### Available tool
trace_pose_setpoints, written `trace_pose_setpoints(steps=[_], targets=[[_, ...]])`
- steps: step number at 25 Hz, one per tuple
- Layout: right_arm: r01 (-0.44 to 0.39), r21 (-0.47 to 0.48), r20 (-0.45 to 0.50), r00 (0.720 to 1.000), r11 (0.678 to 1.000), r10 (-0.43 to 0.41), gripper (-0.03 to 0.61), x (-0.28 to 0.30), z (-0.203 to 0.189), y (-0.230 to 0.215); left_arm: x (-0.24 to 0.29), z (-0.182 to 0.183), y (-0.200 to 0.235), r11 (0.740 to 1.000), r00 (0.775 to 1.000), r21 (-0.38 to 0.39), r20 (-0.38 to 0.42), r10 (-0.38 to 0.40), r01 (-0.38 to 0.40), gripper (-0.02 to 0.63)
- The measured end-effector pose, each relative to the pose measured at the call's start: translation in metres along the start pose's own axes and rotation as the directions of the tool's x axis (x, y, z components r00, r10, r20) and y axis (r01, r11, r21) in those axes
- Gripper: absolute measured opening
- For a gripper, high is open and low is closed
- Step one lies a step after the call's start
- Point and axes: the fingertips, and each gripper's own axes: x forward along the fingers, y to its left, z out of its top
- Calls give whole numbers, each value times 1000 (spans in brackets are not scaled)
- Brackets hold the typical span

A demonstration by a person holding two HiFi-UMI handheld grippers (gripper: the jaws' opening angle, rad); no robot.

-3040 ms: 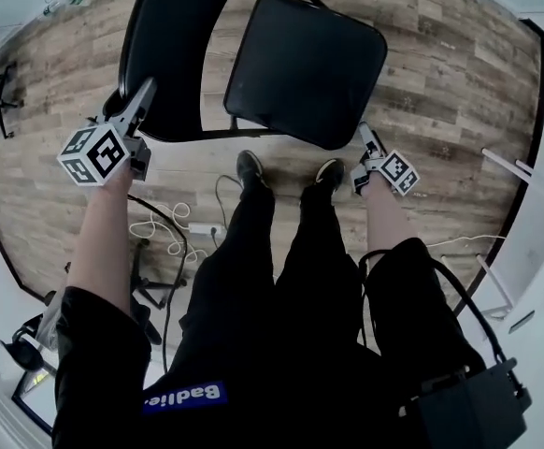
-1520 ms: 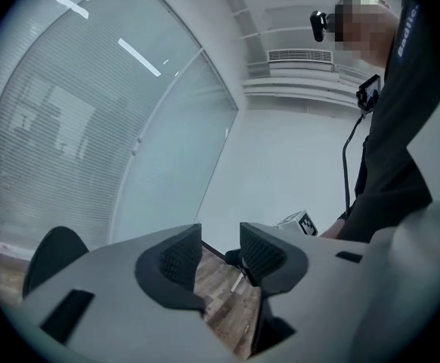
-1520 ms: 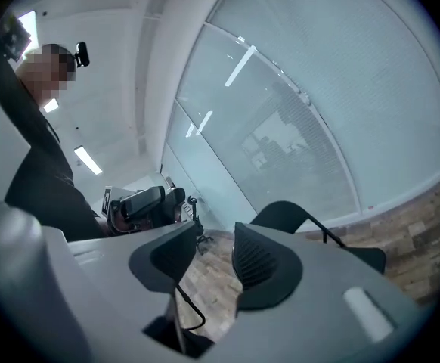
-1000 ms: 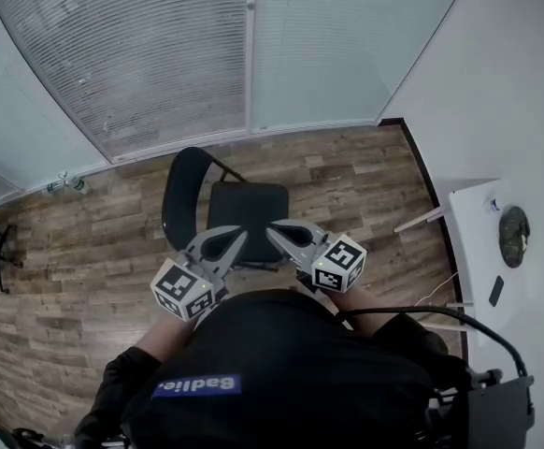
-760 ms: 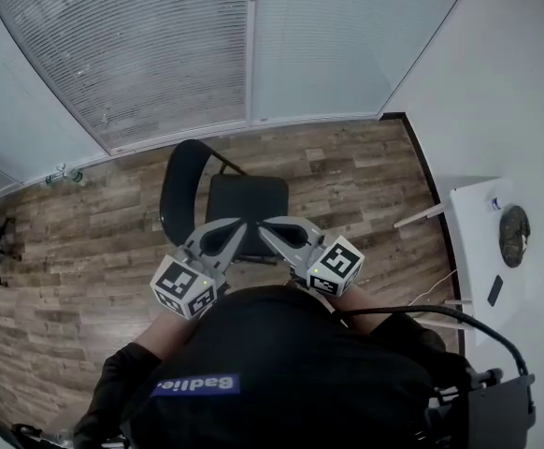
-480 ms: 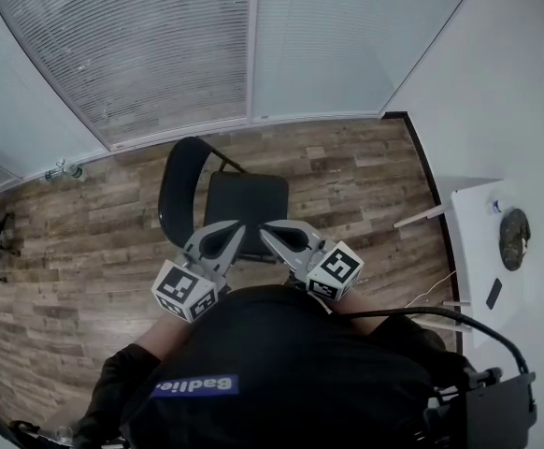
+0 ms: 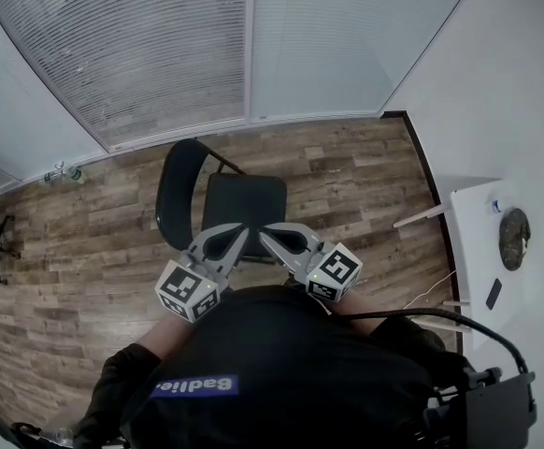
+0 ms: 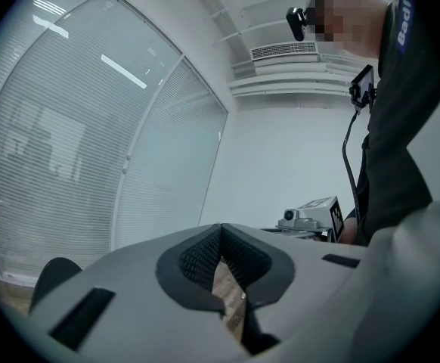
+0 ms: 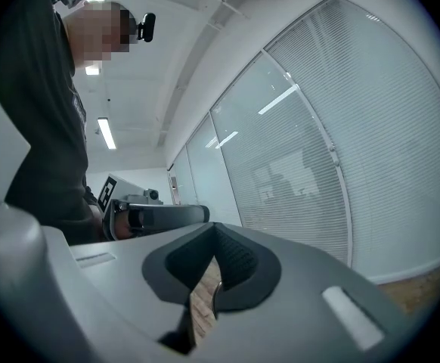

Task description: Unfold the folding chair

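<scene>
Both off chair [image 7: 245, 202] now: left gripper [image 7: 243, 233], right gripper [image 7: 262, 233] (jaws together)

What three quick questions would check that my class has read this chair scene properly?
1. True or false: the black padded folding chair stands unfolded on the brown wood-plank floor.
2. Multiple choice: the left claw and right claw are A) both shut and empty, B) both gripping the chair, C) both wide open.
3. Fill in: behind the chair hang pale slatted window ____.
Key: 1 true; 2 A; 3 blinds.
</scene>
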Motion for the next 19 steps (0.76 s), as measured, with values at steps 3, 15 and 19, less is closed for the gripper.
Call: trace_pose_setpoints(steps=[3, 15, 19], targets=[[7, 8, -2, 1000, 1000, -7, 2, -4, -1, -3, 2, 0, -3, 1000, 1000, 3, 1, -2, 2, 5], [16, 27, -19, 1000, 1000, -15, 2, -13, -6, -3, -2, -1, -9, 1000, 1000, 8, -5, 2, -2, 5], [22, 33, -26, 999, 999, -21, 2, -17, -10, -4, -2, -3, -12, 1000, 1000, 9, -6, 5, -5, 5]])
